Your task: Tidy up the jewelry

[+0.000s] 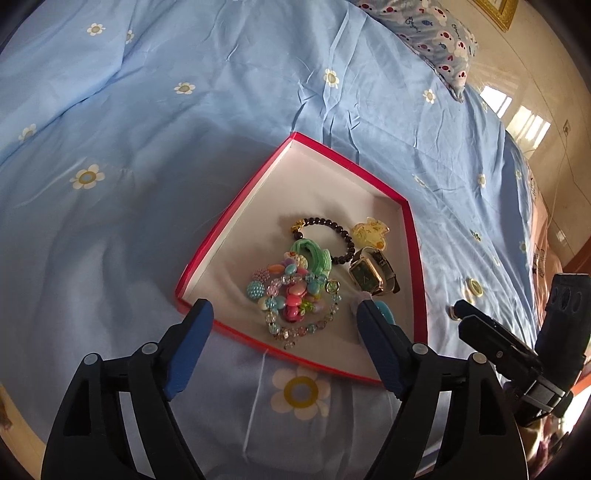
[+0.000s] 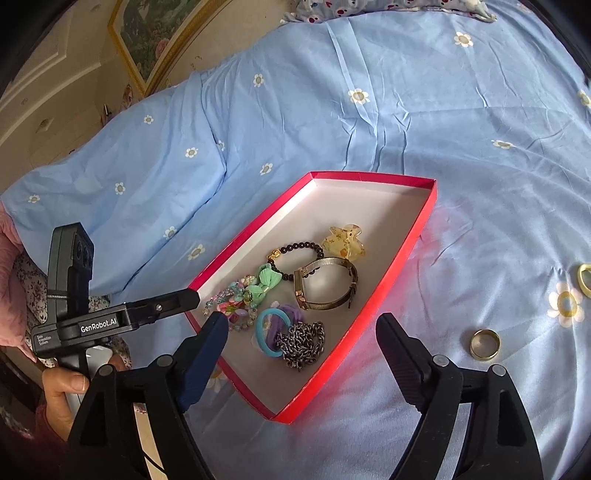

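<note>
Gold ring [image 2: 484,344] beside red tray [image 2: 391,280]

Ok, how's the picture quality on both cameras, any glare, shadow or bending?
Left wrist view: fisheye bends the red box rim, bright window glare on the floor at right, shadow dims the sheet nearby. Right wrist view: same bending, a pink glow on the sheet beside the box, jewelry sharp.

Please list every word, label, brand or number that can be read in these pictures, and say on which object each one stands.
"GenRobot.AI": white letters on the black body of the left gripper, right wrist view.
Small white label below it on the same body: too small to read.
Print on the patterned pillow: too blurred to read.
Watch dial: no readable numbers.
</note>
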A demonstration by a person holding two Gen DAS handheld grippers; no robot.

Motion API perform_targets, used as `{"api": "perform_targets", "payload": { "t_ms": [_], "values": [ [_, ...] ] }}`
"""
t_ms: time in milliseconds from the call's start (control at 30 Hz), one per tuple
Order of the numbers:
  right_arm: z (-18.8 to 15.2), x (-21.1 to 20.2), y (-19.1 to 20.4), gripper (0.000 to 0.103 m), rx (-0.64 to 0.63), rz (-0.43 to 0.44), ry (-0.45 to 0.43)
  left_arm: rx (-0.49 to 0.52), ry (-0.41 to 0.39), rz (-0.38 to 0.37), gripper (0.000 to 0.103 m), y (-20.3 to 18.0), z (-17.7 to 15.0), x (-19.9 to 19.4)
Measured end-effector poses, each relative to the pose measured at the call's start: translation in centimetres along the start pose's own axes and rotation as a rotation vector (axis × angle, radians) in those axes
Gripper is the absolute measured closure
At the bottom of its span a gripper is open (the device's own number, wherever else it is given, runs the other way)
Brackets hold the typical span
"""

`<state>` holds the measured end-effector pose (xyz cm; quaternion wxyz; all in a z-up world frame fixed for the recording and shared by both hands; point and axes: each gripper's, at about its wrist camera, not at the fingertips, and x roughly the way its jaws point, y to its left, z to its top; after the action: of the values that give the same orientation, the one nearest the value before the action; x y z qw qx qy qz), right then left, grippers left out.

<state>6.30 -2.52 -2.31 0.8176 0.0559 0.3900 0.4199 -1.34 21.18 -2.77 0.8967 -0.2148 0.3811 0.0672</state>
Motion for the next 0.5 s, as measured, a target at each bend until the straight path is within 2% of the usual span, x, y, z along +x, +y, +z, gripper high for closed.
{"api": "perform_targets", "payload": {
  "t_ms": [200, 500],
  "values": [
    [-0.5, -1.2, 0.7, 0.017, -0.023, -0.006, -0.034, -0.017, -0.015, 0.011, 0.019, -0.1, -0.8, -1.0],
    [-1.3, -2.8, 1.8, 0.012, -0.078, -0.043, -0.059, -0.019, -0.050, 0.068, 0.011, -0.4, -2.6, -2.9]
  ]
}}
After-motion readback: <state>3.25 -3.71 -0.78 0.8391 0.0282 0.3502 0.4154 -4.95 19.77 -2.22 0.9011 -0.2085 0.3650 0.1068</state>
